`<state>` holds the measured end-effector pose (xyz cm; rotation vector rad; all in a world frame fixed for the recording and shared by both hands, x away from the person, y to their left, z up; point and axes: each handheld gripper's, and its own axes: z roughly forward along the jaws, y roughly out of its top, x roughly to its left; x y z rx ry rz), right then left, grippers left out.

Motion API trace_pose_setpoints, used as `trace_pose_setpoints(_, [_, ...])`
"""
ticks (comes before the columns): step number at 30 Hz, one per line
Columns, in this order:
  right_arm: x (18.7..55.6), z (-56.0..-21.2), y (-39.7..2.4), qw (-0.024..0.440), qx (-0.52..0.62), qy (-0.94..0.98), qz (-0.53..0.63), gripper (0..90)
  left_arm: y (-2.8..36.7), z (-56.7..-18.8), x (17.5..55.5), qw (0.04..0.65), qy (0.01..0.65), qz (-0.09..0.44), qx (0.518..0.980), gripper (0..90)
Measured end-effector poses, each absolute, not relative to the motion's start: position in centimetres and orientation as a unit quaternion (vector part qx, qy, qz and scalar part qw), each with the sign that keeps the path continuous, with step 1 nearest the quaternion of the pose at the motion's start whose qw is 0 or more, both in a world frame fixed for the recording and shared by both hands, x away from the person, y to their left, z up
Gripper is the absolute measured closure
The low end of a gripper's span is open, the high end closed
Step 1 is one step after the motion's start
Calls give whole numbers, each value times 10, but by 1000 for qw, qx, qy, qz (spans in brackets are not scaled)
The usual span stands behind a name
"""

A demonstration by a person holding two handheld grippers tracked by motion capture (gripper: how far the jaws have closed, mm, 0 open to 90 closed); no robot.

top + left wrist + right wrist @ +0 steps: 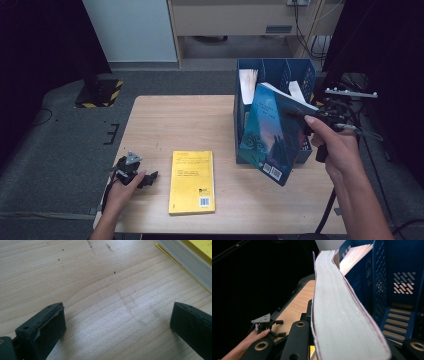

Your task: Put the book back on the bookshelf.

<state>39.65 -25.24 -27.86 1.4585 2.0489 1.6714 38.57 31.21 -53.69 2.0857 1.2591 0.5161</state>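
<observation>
A blue-covered book [272,132] hangs tilted in the air in front of the blue file box [250,70], gripped at its upper right edge by my right gripper [306,120]. Its white page edge [337,315] runs up between the right jaws, which are shut on it. A yellow book [192,181] lies flat on the wooden table [165,120]. My left gripper [150,178] rests on the table to the left of it, jaws wide apart over bare wood [117,312]; the yellow book's corner [190,257] lies ahead to the right.
The blue file box holds several upright books or papers [248,82] in its slots. Its perforated wall [397,285] is close beside the held book. Dark floor and cables surround the table; a shelf unit [235,20] stands behind.
</observation>
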Motion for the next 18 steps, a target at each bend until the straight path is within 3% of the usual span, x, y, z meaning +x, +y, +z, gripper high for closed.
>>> trace_pose_setpoints(18, [410, -266, -269, 89, 506, 666, 540, 731, 312, -537, 386, 320, 479, 196, 794, 0])
